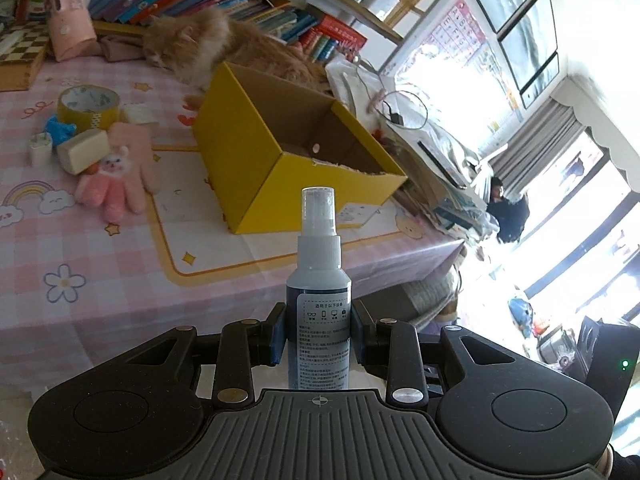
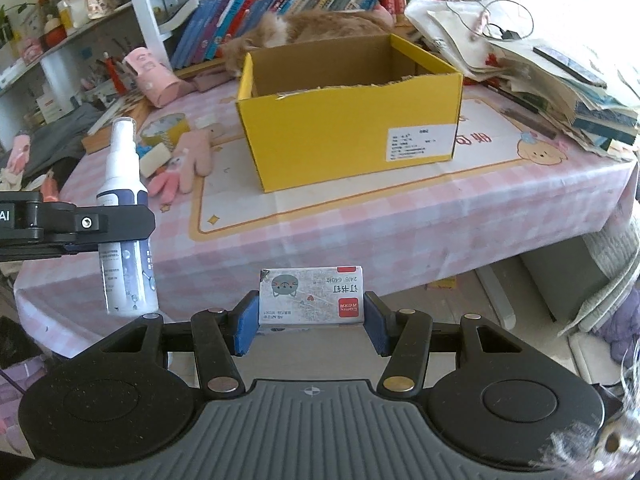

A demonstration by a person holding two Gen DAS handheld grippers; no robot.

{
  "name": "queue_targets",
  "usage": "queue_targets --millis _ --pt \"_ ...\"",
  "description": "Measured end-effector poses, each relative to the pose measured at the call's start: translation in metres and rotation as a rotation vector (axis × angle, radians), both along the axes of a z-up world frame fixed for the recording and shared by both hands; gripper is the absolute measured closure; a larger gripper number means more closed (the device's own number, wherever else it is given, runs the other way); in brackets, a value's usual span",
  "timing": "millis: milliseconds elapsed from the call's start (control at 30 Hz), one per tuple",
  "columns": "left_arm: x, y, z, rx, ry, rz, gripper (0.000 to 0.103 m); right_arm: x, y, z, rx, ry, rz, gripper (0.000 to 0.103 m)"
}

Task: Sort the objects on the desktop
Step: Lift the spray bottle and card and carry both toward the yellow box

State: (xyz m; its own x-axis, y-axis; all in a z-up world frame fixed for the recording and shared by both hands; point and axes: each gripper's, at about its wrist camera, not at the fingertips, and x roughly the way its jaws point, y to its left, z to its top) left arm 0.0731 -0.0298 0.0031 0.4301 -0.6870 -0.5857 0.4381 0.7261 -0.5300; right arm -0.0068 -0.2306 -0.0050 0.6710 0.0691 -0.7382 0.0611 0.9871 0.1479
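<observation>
- My left gripper (image 1: 318, 330) is clamped on a spray bottle (image 1: 319, 280), its blue pads pressing the labelled body from both sides; the bottle stands upright with its clear cap on top, held in the air short of the table's near edge.
- My right gripper (image 2: 311, 314) has its blue pads pressed against the two ends of a small box of staples (image 2: 311, 297), grey with a cat face and a red corner, also held in the air before the table.
- Only the right wrist view shows both loads at once: the spray bottle sits at its left edge, pinched by the black finger (image 2: 116, 222) of the left gripper, level with and well apart from the staple box.
- The left wrist view never shows the right gripper or the staple box.
- The yellow cardboard box (image 2: 348, 132) stands open on the pink checked tablecloth (image 1: 100, 272). From the right I see its white label side; from the left I look down into its brown interior, with one small round thing on the floor.
- Left of the box lie a pink glove (image 1: 120, 184), a roll of yellow tape (image 1: 89, 106) and a pale block (image 1: 82, 154), near each other.
- An orange cat (image 1: 216, 48) lies behind the box, against a row of books (image 2: 280, 0).
- The left view alone shows bright windows (image 1: 580, 220) beyond the table's end.
</observation>
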Motion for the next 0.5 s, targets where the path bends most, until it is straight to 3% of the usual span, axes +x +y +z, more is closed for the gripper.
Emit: queue_targets --millis 500 --pt "0.024 -0.035 0.006 -0.012 -0.009 0.008 0.072 0.032 -0.028 0.007 -0.015 -0.007 0.038 0.052"
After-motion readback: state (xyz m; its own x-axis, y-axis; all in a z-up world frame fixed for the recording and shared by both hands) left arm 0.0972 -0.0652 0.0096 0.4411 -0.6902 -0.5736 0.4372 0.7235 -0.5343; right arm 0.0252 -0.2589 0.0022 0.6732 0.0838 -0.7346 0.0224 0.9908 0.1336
